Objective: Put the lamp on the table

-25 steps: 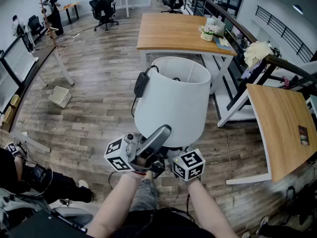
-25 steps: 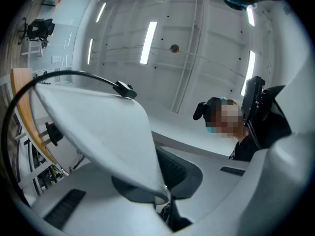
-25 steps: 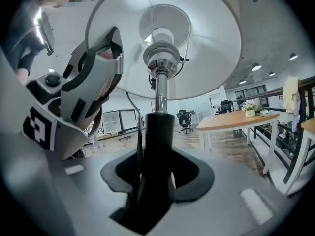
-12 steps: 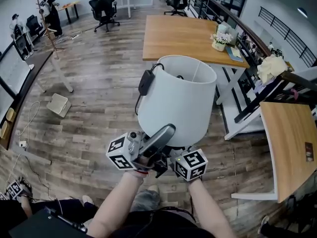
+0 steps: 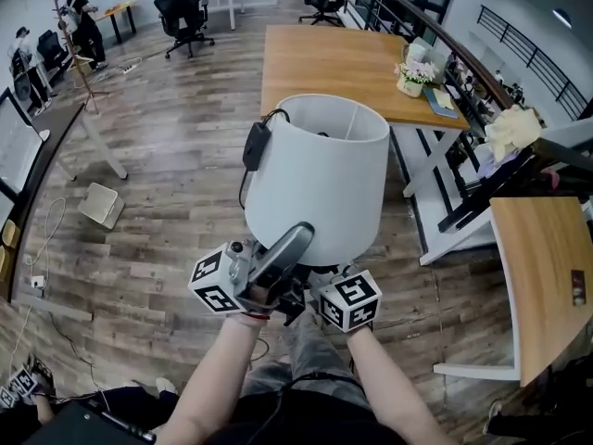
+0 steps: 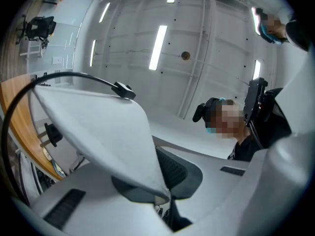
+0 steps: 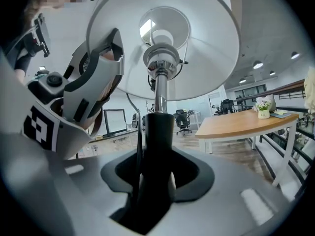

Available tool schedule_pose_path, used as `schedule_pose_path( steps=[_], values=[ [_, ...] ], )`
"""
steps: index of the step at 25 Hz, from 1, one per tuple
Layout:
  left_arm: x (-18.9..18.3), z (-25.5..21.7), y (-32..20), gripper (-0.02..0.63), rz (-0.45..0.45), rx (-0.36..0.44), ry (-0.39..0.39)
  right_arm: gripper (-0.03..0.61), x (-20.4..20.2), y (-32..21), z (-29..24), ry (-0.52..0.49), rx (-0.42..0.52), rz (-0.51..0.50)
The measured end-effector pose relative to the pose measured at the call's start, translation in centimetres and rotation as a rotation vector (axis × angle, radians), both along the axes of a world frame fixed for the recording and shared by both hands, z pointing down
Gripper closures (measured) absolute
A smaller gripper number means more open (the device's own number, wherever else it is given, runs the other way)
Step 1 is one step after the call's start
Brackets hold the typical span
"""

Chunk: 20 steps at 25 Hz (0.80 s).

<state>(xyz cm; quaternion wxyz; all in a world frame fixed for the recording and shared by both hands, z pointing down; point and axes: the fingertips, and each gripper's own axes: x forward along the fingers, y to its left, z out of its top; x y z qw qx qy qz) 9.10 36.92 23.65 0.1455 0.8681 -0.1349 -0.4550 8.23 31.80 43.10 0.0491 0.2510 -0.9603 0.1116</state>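
Observation:
The lamp, with its white drum shade (image 5: 315, 179), hangs upright above the wooden floor, held in front of me by both grippers. My left gripper (image 5: 295, 239) is shut on the shade's lower rim (image 6: 98, 132). In the left gripper view the fabric edge runs down into the closed jaws (image 6: 166, 200). My right gripper (image 7: 152, 181) is shut on the lamp's black stem (image 7: 157, 132), under the shade (image 7: 162, 38). In the head view its marker cube (image 5: 350, 298) shows below the shade. The lamp's black cord with a plug (image 5: 253, 146) hangs over the shade's left side.
A long wooden table (image 5: 324, 58) stands ahead with a flower pot (image 5: 414, 74) at its right end. A second wooden table (image 5: 547, 267) is at the right, beyond white frame legs. A white box (image 5: 100, 204) lies on the floor at the left. Office chairs (image 5: 181, 12) stand farther back.
Both grips on the lamp hold unchanged. The lamp has shifted slightly left in the view, and the floor and tables have slid as I move.

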Motion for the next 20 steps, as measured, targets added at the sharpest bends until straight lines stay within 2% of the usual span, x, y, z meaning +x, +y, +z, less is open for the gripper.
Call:
schedule_pose_path(
  steps=[9, 20],
  values=[
    [-2.6, 0.8, -7.8, 0.614, -0.016, -0.008, -0.009, 0.41, -3.0, -7.7, 0.9, -0.004, -0.005, -0.02],
    [-5.5, 1.5, -20.5, 0.612, 0.004, -0.039, 0.003, 0.41, -5.6, -19.9, 1.6, 0.0, -0.025, -0.013]
  ],
)
